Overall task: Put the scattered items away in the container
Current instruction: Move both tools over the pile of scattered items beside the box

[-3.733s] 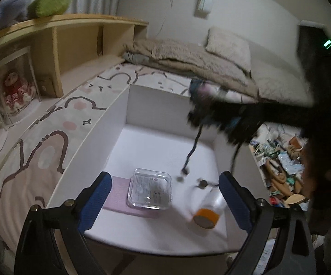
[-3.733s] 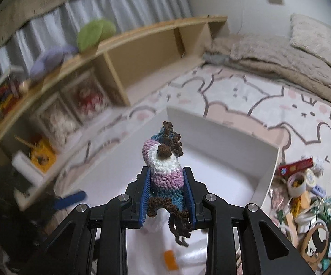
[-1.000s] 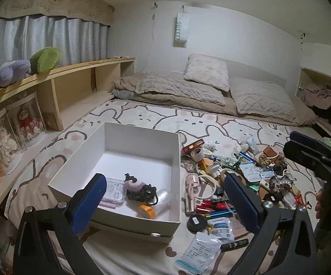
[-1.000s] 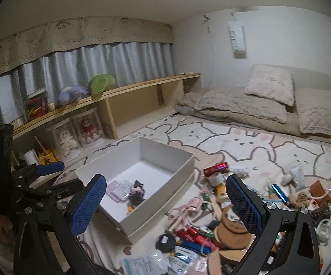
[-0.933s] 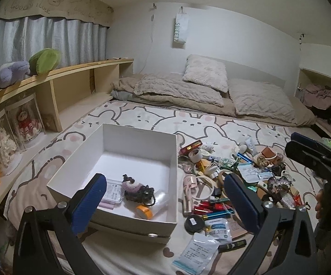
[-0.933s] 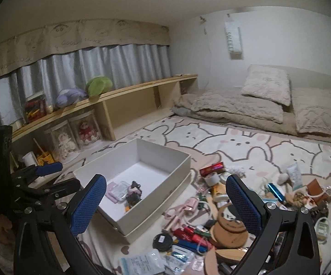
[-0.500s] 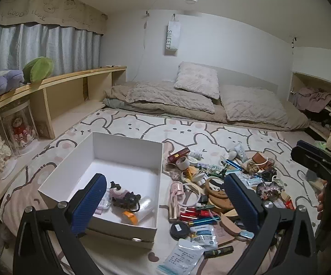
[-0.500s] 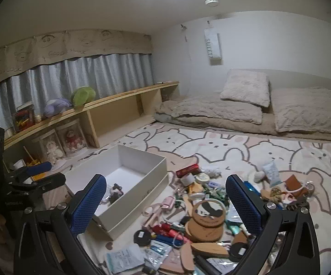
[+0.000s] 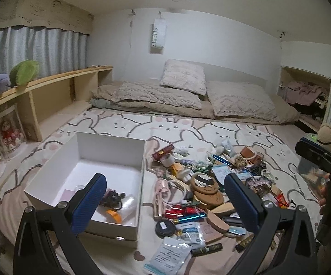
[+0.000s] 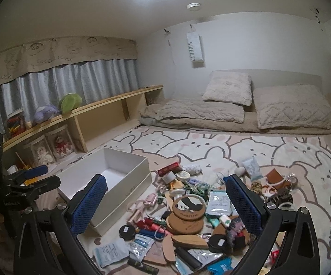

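I am holding both grippers up high over the room, and both are gaping wide with nothing between the fingers. The left gripper (image 9: 165,201) is looking down over the white box (image 9: 110,144), which is sitting on the bunny-print rug (image 9: 188,128) to the left of the clutter. Inside the box I am seeing a dark crocheted toy (image 9: 114,198), a clear bottle with an orange cap (image 9: 119,210) lying on its side just beside it, and a pink flat item (image 9: 70,193) toward the near-left corner; the left finger pad is hiding part of them.

The right gripper (image 10: 165,206) is hanging above the scattered pile (image 10: 199,210), which is spreading across the rug just right of the box. In that pile I am making out round cork coasters (image 10: 187,217), a pink clip-like tool (image 10: 142,204), a black round compact (image 10: 127,231), a red box (image 10: 169,168), a roll of tape (image 10: 168,177) and several foil sachets (image 10: 218,202). Smaller pieces are too jumbled to tell apart.

From the right wrist camera, the left gripper (image 10: 31,176) is showing at the left edge, beside the box. Bedding and pillows (image 9: 183,80) are lying at the far end, and a wooden shelf (image 10: 110,105) is running along the left wall.
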### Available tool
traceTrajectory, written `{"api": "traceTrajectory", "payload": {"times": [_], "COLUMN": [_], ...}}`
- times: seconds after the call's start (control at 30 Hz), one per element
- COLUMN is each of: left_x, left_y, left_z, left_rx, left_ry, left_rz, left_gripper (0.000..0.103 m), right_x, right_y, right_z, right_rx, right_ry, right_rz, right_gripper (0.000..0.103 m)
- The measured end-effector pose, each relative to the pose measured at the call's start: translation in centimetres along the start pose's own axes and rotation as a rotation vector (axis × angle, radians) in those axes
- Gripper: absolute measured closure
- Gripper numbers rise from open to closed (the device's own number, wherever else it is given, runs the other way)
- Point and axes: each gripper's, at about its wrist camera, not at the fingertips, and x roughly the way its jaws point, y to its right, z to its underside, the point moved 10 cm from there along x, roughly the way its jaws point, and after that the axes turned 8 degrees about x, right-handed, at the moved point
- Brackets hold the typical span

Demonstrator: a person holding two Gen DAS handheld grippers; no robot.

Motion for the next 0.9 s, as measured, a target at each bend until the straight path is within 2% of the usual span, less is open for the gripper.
{"api": "traceTrajectory", "payload": {"times": [0.3,0.6,0.83,0.9], "left_x": [1.9,4.3,6.1,6.6], "left_y": [2.5,5.4,6.0,6.0], "left_z": [2.1,5.9,9.2,10.0], "left_rx": [0.019,0.082,0.1,0.093], "left_ry": [-0.052,-0.141,-0.218,-0.24], "left_rz": [0.067,0.095,0.088,0.087], "left_gripper": [0.0,0.0,0.0,0.006], "right_x": [-0.9,-1.5,-1.5,-1.5], "right_y": [3.5,8.0,11.5,12.6], "right_z": [1.7,4.0,6.8,7.8], "right_rx": [0.051,0.133,0.173,0.188], "right_ry": [-0.01,-0.022,-0.09,-0.112], "right_rz": [0.061,0.128,0.207,0.238], "right_gripper": [0.0,0.0,0.0,0.0]}}
